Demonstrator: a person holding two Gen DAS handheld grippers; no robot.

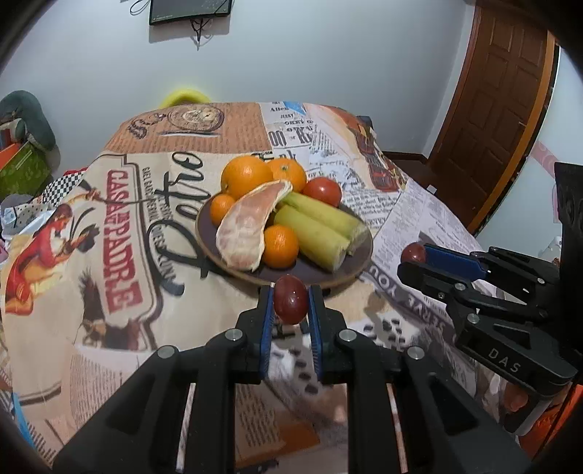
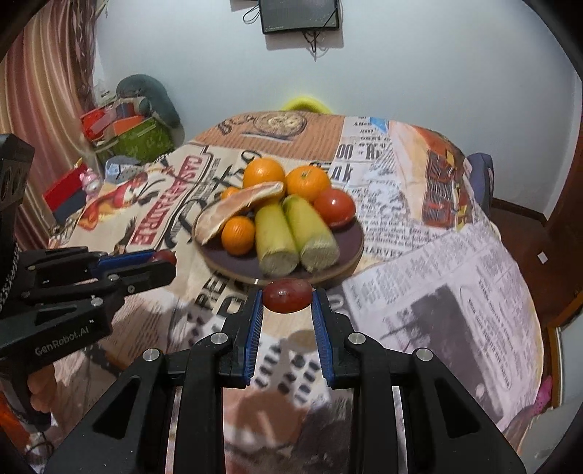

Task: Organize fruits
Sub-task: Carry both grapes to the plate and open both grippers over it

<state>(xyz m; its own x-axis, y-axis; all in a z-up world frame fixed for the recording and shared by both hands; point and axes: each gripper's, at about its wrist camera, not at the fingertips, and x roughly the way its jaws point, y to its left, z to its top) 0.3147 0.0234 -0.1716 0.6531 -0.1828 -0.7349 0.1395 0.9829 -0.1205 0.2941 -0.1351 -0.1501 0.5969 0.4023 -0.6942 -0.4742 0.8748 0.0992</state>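
A dark round plate [image 1: 359, 255] [image 2: 349, 251] on the table holds several oranges [image 1: 246, 175] [image 2: 263, 172], a peeled pomelo segment [image 1: 247, 226] [image 2: 233, 204], two corn cobs [image 1: 311, 237] [image 2: 277, 237] and a tomato [image 1: 322, 191] [image 2: 334, 207]. My left gripper [image 1: 290, 306] [image 2: 164, 260] is shut on a dark red grape [image 1: 290, 299] just short of the plate's near rim. My right gripper [image 2: 288, 297] [image 1: 413, 257] is shut on another red grape [image 2: 288, 295] [image 1: 413, 252], also held above the cloth near the plate's front edge.
The table wears a printed newspaper-pattern cloth [image 1: 120, 233] [image 2: 437, 255]. A yellow chair back [image 1: 184, 95] stands behind it. Boxes and clutter [image 2: 127, 131] lie at the far left, a wooden door [image 1: 499, 91] at the right, a wall screen [image 2: 298, 14] above.
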